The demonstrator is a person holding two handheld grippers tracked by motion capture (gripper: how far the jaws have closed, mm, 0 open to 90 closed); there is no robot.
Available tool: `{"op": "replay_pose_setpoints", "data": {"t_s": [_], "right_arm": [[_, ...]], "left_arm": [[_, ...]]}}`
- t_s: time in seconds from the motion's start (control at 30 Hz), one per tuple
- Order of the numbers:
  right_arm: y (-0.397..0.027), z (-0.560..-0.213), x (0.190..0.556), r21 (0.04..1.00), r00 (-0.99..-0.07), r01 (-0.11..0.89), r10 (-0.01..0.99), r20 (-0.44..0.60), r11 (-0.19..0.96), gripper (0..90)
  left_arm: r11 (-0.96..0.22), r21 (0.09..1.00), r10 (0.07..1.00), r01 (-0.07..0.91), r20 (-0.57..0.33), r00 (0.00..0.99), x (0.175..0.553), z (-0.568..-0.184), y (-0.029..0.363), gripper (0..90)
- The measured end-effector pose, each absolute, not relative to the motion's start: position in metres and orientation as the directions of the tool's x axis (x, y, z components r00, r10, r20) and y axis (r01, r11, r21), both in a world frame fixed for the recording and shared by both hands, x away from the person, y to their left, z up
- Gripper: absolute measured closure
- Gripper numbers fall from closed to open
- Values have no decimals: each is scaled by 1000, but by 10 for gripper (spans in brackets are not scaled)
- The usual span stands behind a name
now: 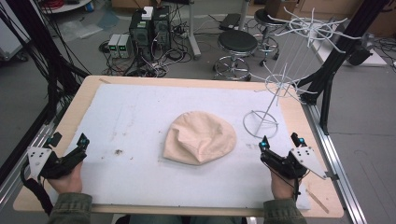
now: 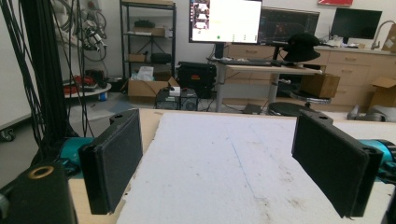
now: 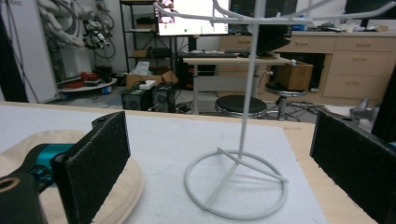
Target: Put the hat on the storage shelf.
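soft beige knit cap (image 1: pixel 200 137) lies flat mid worktop (image 1: pixel 140 112), free to grab. white wire hat stand (image 1: pixel 275 100) just beside it on the right, prob its hanger. my left tool (image 1: pixel 70 154) & right tool (image 1: pixel 280 148) parked at near corners, both gaping, holding nothing.

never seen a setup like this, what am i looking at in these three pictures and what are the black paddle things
A person sits at a table with a hand-held tool in each hand; there is no robot arm. The black paddles are the padded jaws of those tools. The high view looks down from above: the left tongs and right tongs rest near the table's front corners. The other two pictures come from cameras riding on each tool, looking out between its own jaws. On the white mat lies a beige cloth cap, and to its right stands a white wire rack with a ring base. Both tongs are open and hold nothing.
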State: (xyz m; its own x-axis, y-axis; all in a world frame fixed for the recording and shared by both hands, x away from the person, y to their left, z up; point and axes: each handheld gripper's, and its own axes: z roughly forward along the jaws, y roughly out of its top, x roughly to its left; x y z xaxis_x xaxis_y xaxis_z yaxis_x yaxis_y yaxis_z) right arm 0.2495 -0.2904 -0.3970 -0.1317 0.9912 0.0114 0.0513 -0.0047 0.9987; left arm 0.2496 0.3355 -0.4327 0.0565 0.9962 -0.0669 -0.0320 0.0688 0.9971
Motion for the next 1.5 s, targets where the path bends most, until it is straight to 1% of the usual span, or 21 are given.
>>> {"op": "replay_pose_setpoints", "data": {"t_s": [0.33,0.63,0.9,0.93,1.2,1.5], "right_arm": [[-277,-387,253,999,-197,48,980,-10,20,40],[-275,-383,255,998,-216,53,976,-16,29,40],[-270,-377,258,998,-260,56,965,-26,42,40],[-266,-374,262,997,-280,64,960,-28,47,40],[-247,-368,278,993,-347,86,937,-44,79,40],[-240,-368,292,989,-377,124,926,-34,87,40]], "left_arm": [[65,997,996,-30,-63,59,250,-433,335,166],[65,997,996,-30,-63,58,250,-433,335,166],[69,997,996,-28,-67,62,251,-433,335,166],[70,997,996,-27,-68,63,251,-433,335,166],[69,997,995,-26,-67,71,252,-433,334,166],[69,997,995,-27,-67,75,252,-433,333,167]]}}
